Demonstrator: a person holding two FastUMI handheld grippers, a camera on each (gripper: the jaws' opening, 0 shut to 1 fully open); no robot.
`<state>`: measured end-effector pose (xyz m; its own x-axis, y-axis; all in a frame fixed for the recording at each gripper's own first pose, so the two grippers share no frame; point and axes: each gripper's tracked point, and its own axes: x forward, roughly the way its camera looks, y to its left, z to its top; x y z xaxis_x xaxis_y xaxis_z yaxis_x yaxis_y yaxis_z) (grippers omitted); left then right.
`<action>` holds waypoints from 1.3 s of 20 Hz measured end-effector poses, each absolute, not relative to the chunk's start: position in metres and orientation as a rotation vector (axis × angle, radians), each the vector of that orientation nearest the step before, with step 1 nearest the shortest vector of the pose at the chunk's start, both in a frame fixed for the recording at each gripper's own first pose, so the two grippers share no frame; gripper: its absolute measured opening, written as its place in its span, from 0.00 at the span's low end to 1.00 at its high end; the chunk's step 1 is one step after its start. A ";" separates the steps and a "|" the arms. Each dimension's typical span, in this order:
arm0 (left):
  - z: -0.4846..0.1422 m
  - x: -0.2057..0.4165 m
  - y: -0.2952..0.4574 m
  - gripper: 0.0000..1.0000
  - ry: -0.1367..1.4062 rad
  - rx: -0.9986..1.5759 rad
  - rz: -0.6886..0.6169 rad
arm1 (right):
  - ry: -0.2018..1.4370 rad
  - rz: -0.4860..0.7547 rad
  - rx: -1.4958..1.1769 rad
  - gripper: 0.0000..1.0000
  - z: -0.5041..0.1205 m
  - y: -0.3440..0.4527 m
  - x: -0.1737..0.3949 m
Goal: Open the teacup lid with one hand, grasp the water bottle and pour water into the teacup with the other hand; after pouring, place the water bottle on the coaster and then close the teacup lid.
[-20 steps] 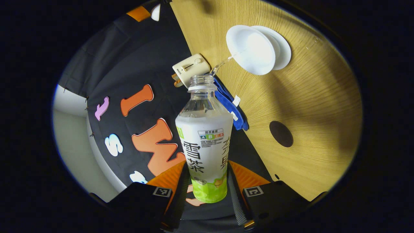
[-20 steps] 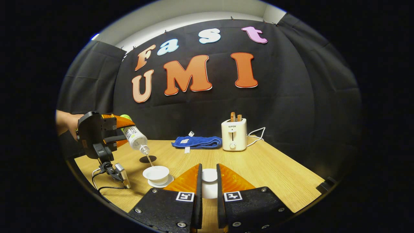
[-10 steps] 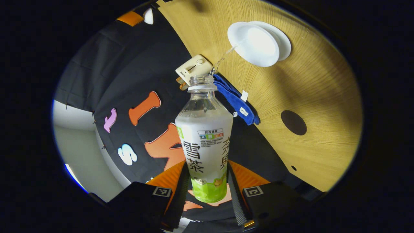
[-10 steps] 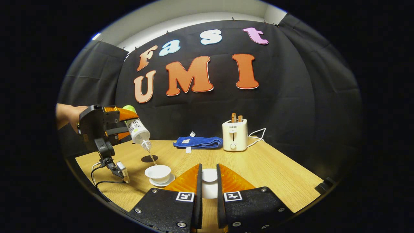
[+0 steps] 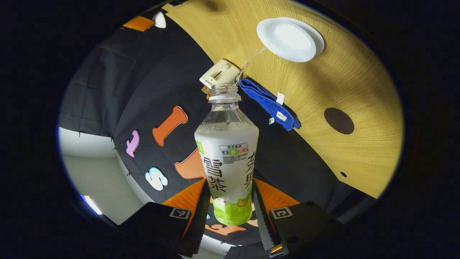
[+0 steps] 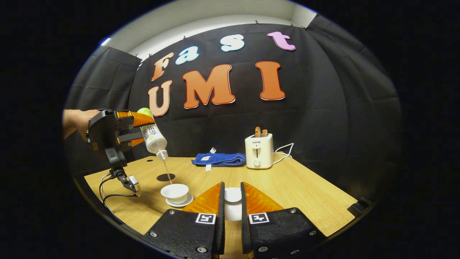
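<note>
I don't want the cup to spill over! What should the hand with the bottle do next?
Probably tip the clear plastic water bottle back upright to stop the flow. A thin stream runs from its open mouth into the white porcelain teacup, and the left gripper is shut on it. How full the teacup is cannot be told. The dark round coaster lies just behind.

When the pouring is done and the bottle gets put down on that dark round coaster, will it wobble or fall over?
Probably steady: the water bottle looks wide-bodied. With no cap, a tip would spill. The coaster looks flat.
</note>
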<state>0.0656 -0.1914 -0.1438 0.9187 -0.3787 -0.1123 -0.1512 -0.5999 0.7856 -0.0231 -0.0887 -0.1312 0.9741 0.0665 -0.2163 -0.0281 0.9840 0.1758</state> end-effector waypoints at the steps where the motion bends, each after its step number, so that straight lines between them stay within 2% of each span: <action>1: -0.146 0.064 -0.191 0.66 -0.372 2.220 -0.345 | 0.226 0.050 0.171 0.19 -0.132 -0.088 -0.024; 9: -0.191 0.047 -0.212 0.66 -0.390 2.233 -0.442 | 0.239 0.042 0.151 0.19 -0.135 -0.089 -0.027; 13: -0.211 0.045 -0.213 0.65 -0.349 2.163 -0.474 | 0.245 0.044 0.158 0.19 -0.135 -0.085 -0.026; 18: -0.225 0.046 -0.197 0.63 -0.201 1.907 -0.505 | 0.240 0.089 0.152 0.19 -0.130 -0.065 -0.021; 20: -0.215 0.044 -0.188 0.66 -0.164 1.769 -0.491 | 0.236 0.102 0.147 0.19 -0.127 -0.057 -0.015; 21: -0.207 0.044 -0.184 0.62 -0.153 1.696 -0.475 | 0.233 0.107 0.148 0.19 -0.126 -0.053 -0.012; 23: -0.183 0.049 -0.175 0.66 -0.148 1.547 -0.428 | 0.225 0.124 0.158 0.19 -0.122 -0.045 -0.006; 24: -0.167 0.051 -0.169 0.63 -0.157 1.468 -0.392 | 0.218 0.131 0.163 0.19 -0.120 -0.040 -0.003; 26: -0.142 0.058 -0.158 0.66 -0.157 1.279 -0.327 | 0.218 0.138 0.172 0.19 -0.120 -0.033 0.005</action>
<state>0.0583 -0.1581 -0.1425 0.9433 -0.3255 -0.0654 0.1524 0.2494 0.9563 0.0049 -0.0330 -0.1204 0.9670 0.1541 -0.2030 -0.1169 0.9760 0.1839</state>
